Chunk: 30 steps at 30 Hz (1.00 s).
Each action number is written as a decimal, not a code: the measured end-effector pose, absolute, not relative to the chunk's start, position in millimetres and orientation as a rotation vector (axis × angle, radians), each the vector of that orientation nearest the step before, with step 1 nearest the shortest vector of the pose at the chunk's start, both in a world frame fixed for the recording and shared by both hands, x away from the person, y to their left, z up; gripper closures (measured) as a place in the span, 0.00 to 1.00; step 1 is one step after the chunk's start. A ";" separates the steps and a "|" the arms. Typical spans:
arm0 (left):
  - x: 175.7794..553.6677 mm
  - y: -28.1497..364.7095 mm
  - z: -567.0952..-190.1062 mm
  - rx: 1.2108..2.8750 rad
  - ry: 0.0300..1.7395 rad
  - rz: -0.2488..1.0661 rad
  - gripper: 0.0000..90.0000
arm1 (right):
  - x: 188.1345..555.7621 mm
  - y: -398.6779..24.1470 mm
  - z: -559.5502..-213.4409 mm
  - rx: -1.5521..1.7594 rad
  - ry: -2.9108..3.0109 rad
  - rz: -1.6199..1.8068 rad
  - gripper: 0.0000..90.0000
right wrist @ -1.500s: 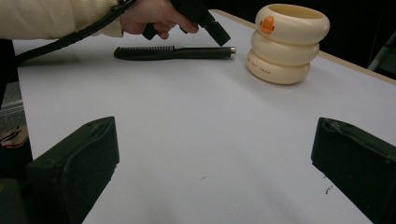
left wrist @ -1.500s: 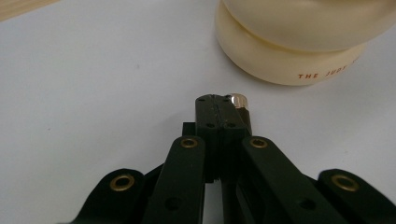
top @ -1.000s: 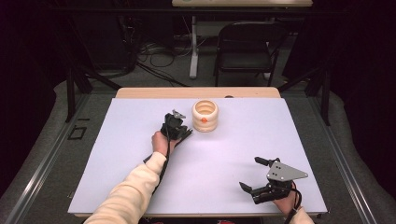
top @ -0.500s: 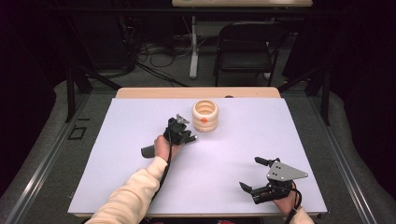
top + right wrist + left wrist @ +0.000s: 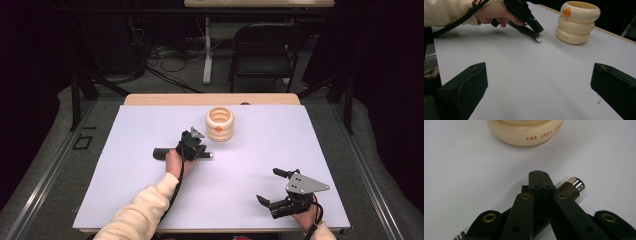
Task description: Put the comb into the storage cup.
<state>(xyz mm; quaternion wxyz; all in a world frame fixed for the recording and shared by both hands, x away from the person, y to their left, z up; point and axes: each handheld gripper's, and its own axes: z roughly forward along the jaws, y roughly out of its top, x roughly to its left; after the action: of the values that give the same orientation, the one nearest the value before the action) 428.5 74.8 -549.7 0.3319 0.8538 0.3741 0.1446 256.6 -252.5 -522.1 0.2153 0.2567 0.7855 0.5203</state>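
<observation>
Slim dark cylindrical pen-like tool with chrome tip (image 5: 182, 154) lies across the white table (image 5: 125, 190) mid-left, just near-left of the cream ringed plastic holder (image 5: 219, 124). Prob. light, stiff, slick; may roll, so grab mid-barrel. Left gripper (image 5: 539, 175) closed over it, angled down, seemingly clamping the barrel. Right gripper (image 5: 274, 186) wide open, near-right, resting level.

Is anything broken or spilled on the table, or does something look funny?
Nothing is broken or spilled. The cream ring-shaped holder stands upright on the white table. The left gripper is shut above a dark rod with a silver tip that lies flat near the holder. The right gripper rests open.
</observation>
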 end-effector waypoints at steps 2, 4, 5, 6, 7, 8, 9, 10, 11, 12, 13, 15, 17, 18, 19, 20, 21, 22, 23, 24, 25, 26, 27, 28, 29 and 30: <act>426.1 75.5 -549.9 2.234 0.973 0.373 1.00 | 256.7 -252.5 -522.1 0.712 2.179 1.442 0.01; 423.6 76.0 -550.4 2.236 0.971 0.369 1.00 | 256.7 -252.5 -522.1 0.711 2.178 1.442 0.00; 422.5 76.2 -550.7 2.238 0.975 0.366 1.00 | 256.6 -252.5 -522.1 0.712 2.179 1.442 0.00; 421.3 76.6 -550.9 2.235 0.977 0.364 1.00 | 256.7 -252.5 -522.1 0.712 2.179 1.442 0.00; 420.4 77.3 -550.6 2.243 0.972 0.363 1.00 | 256.8 -252.5 -522.1 0.712 2.179 1.441 0.00; 419.0 77.4 -550.7 2.239 0.971 0.359 1.00 | 256.8 -252.5 -522.1 0.712 2.179 1.441 0.00; 417.5 77.6 -550.7 2.239 0.970 0.364 1.00 | 256.8 -252.5 -522.1 0.712 2.179 1.442 0.00; 416.4 78.3 -550.4 2.245 0.965 0.359 1.00 | 256.9 -252.5 -522.2 0.711 2.179 1.442 0.00; 415.1 78.9 -550.4 2.247 0.962 0.360 1.00 | 256.9 -252.5 -522.2 0.712 2.178 1.441 0.00; 413.7 79.2 -550.7 2.247 0.960 0.357 1.00 | 256.8 -252.5 -522.1 0.713 2.178 1.442 0.00; 412.5 79.9 -550.5 2.258 0.954 0.357 1.00 | 256.8 -252.5 -522.2 0.714 2.178 1.442 0.00; 410.2 80.5 -551.1 2.260 0.953 0.351 1.00 | 256.9 -252.6 -522.2 0.713 2.178 1.442 0.00; 408.4 81.5 -551.0 2.264 0.951 0.343 1.00 | 256.7 -252.5 -522.1 0.713 2.179 1.441 0.01; 407.7 82.2 -550.7 2.270 0.945 0.349 1.00 | 256.7 -252.5 -522.1 0.713 2.178 1.441 0.01; 406.8 82.4 -550.5 2.270 0.945 0.346 1.00 | 256.7 -252.6 -522.1 0.713 2.178 1.441 0.01; 405.9 82.7 -550.3 2.271 0.942 0.345 1.00 | 256.7 -252.6 -522.1 0.714 2.177 1.442 0.00; 405.1 82.9 -550.0 2.274 0.938 0.344 1.00 | 256.8 -252.7 -522.1 0.713 2.178 1.442 0.00; 404.2 83.0 -549.8 2.276 0.938 0.342 1.00 | 256.8 -252.7 -522.1 0.713 2.178 1.442 0.00; 403.5 83.3 -549.6 2.278 0.931 0.340 1.00 | 256.7 -252.6 -522.1 0.714 2.178 1.441 0.00; 402.5 83.3 -549.4 2.280 0.931 0.339 1.00 | 256.8 -252.7 -522.1 0.713 2.178 1.442 0.01; 401.6 83.5 -549.3 2.282 0.928 0.337 1.00 | 256.8 -252.7 -522.1 0.713 2.178 1.441 0.00; 400.6 83.8 -549.3 2.284 0.925 0.334 1.00 | 256.8 -252.7 -522.1 0.714 2.178 1.441 0.00; 399.6 84.2 -549.2 2.290 0.921 0.336 1.00 | 256.8 -252.7 -522.1 0.713 2.178 1.442 0.00; 398.6 84.8 -549.3 2.291 0.920 0.333 1.00 | 256.7 -252.8 -522.0 0.714 2.179 1.440 0.00; 397.6 85.5 -549.2 2.293 0.918 0.332 1.00 | 256.7 -252.8 -522.0 0.713 2.178 1.440 0.00; 396.4 86.4 -549.1 2.293 0.918 0.331 1.00 | 256.7 -252.8 -522.0 0.714 2.178 1.440 0.01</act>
<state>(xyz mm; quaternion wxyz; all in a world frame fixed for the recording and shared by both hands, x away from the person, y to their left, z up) 396.4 86.4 -549.1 0.3191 0.8720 0.3491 0.1260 256.7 -252.8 -522.0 0.2155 0.2575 0.7858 0.5195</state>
